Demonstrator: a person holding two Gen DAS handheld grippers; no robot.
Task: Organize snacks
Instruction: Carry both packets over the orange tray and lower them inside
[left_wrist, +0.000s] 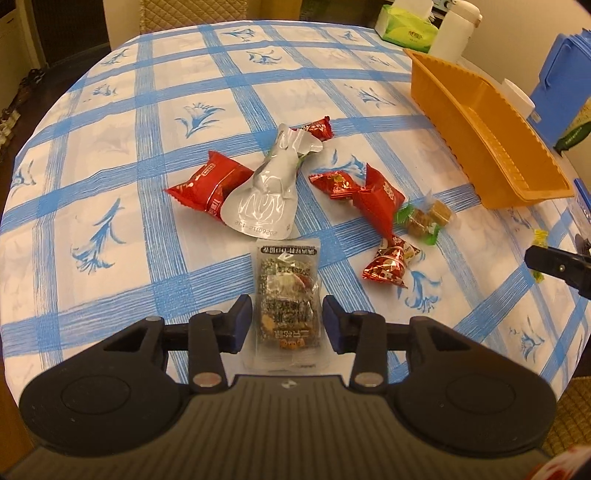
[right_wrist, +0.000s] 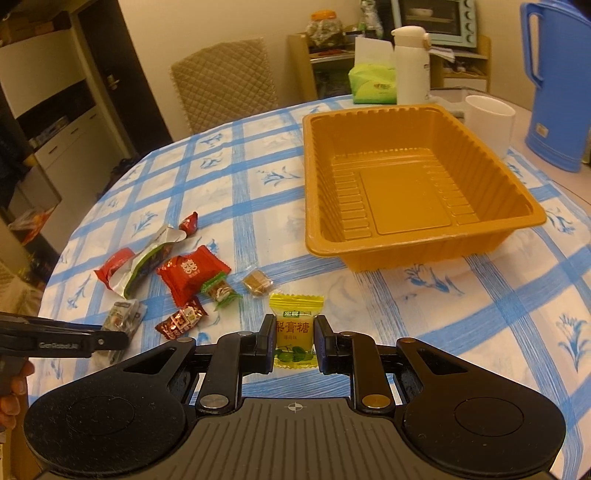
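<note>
Left claw (left_wrist: 288, 323): matte black plastic body with a ribbed grey-black central deck bearing a small pale emblem at its front edge. Two rounded black lobes flank the deck, each with a shallow circular recess. Black linkage arms carry triangular cut-outs and run on a black cross-rail. Round silver pivot caps sit at the arm bases, smaller grey rivets at the upper joints. Fingers (left_wrist: 240, 317) carry dark blue pads.

Right claw (right_wrist: 295, 343): same construction; deck marked with a white crosshair. One pivot cap silver, the other brass-coloured. Fingers (right_wrist: 265, 343) black.

Seen side-on from the right wrist view, the left claw shows faint pale lettering, not legible.
</note>
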